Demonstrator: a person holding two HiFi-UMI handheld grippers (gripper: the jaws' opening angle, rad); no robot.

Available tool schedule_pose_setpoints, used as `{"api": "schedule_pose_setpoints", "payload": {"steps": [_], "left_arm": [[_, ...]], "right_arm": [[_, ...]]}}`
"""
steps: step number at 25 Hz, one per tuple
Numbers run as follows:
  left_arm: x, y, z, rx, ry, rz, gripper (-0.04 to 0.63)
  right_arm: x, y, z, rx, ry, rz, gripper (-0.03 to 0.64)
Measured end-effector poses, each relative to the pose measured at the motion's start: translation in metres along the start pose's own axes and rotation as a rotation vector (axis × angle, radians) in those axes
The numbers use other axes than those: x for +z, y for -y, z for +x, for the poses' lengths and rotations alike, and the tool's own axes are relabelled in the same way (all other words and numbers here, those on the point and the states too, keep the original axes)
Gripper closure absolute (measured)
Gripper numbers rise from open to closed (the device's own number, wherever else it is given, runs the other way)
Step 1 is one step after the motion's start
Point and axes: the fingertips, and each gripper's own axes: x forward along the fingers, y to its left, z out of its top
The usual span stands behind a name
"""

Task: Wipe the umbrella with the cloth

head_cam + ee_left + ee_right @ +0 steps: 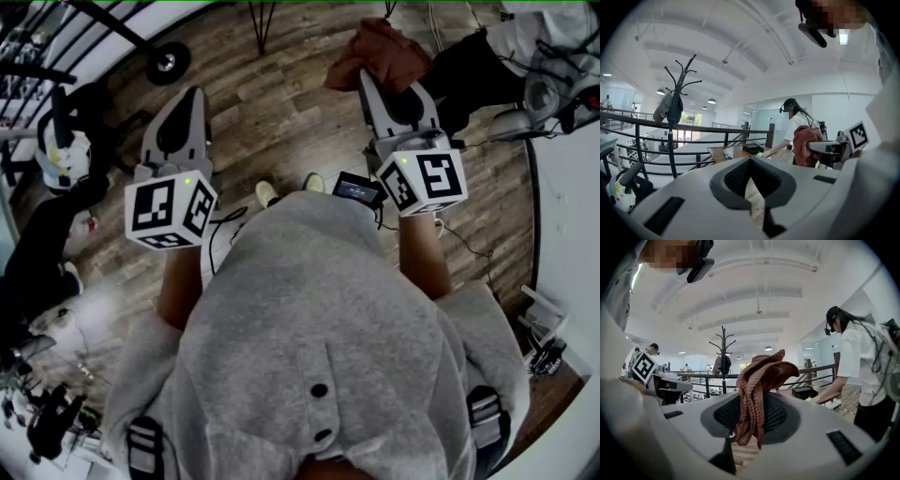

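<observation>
A reddish-brown knitted cloth (759, 380) hangs bunched from my right gripper (749, 430), whose jaws are shut on it. In the head view the same cloth (380, 49) sticks out past the right gripper (372, 80), held out level over the wooden floor. My left gripper (191, 94) is held out beside it, to the left. Its jaws (749, 164) are shut with nothing between them. A white and yellow bundle with a black handle (58, 150) stands at the far left. I cannot tell whether it is the umbrella.
A black coat rack (674, 117) and a dark railing (693, 140) stand ahead. A person in a white shirt (857, 362) leans over a wooden table (736, 151) to the right. A white counter edge (572, 216) and a wheel (169, 62) border the floor.
</observation>
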Motion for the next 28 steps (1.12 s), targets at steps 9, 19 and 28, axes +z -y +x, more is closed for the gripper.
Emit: {"api": "schedule_pose_setpoints", "payload": {"steps": [9,19,28], "left_arm": [[-0.003,-0.019,-0.016,-0.034,0.015,0.013,0.583],[0.004,-0.036,-0.025,-0.066,0.068,0.051,0.583],[-0.003,-0.038,-0.041,-0.053,0.024,0.017,0.583]], "right_arm": [[-0.001,-0.031,0.005,-0.026,0.012,0.033,0.5],[0.007,-0.056,0.026,-0.035,0.052,0.04,0.497],[-0.001,-0.072,0.016,-0.018,0.021,0.074,0.497]]}}
